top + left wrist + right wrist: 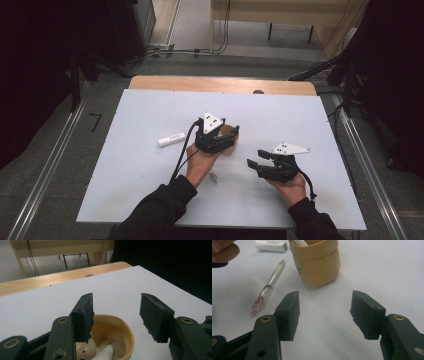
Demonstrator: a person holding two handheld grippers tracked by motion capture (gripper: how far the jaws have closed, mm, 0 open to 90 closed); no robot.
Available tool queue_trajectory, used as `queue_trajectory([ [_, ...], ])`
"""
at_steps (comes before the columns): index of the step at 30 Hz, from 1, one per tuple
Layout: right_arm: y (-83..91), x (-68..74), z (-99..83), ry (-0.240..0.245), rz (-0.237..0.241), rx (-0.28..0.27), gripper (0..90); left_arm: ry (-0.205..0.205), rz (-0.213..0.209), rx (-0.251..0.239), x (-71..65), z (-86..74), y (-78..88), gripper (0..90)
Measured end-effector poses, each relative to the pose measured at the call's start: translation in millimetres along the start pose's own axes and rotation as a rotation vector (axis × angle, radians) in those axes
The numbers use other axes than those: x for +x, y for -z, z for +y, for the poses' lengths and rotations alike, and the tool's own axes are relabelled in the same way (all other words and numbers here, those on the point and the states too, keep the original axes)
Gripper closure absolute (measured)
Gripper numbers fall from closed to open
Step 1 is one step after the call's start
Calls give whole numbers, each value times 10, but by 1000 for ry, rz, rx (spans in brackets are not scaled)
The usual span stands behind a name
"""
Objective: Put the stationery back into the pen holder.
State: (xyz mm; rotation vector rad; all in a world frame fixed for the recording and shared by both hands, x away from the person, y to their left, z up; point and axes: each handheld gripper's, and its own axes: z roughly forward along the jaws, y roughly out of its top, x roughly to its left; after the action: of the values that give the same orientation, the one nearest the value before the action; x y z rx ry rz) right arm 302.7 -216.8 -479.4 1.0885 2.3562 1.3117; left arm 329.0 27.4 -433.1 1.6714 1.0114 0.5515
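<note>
A tan soft cup [233, 136] stands near the middle of the white table top [150, 170]. My left gripper [223, 139] hovers right over the cup [125, 331], jaws apart with nothing between the pads. A white stick-like item [105, 352] leans inside the cup. My right gripper [256, 164] rests to the right, pointing left at the cup [317, 262], open and empty [324, 302]. A clear pen with a reddish tip [268, 287] lies on the table beside the cup, partly under the left hand [213, 176].
A small white block [171, 139] lies left of the cup, also seen behind the pen [272, 245]. A wooden strip [220, 84] runs along the table's far edge. Fingers of the left hand [223, 251] show at the upper left of the right gripper view.
</note>
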Motion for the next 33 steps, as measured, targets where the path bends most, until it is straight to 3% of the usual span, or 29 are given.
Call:
queue_trajectory([
  [7,-5,8,1,0,2,-6,386,17,20,-17,63,40,98,335],
  [15,-19,26,1,-2,5,-5,359,32,-3,-33,93,73,325,252],
  [25,-80,131,15,12,23,7,337,78,19,-37,205,-20,642,196],
  [33,-125,206,24,26,31,14,325,91,49,5,340,-172,752,185],
])
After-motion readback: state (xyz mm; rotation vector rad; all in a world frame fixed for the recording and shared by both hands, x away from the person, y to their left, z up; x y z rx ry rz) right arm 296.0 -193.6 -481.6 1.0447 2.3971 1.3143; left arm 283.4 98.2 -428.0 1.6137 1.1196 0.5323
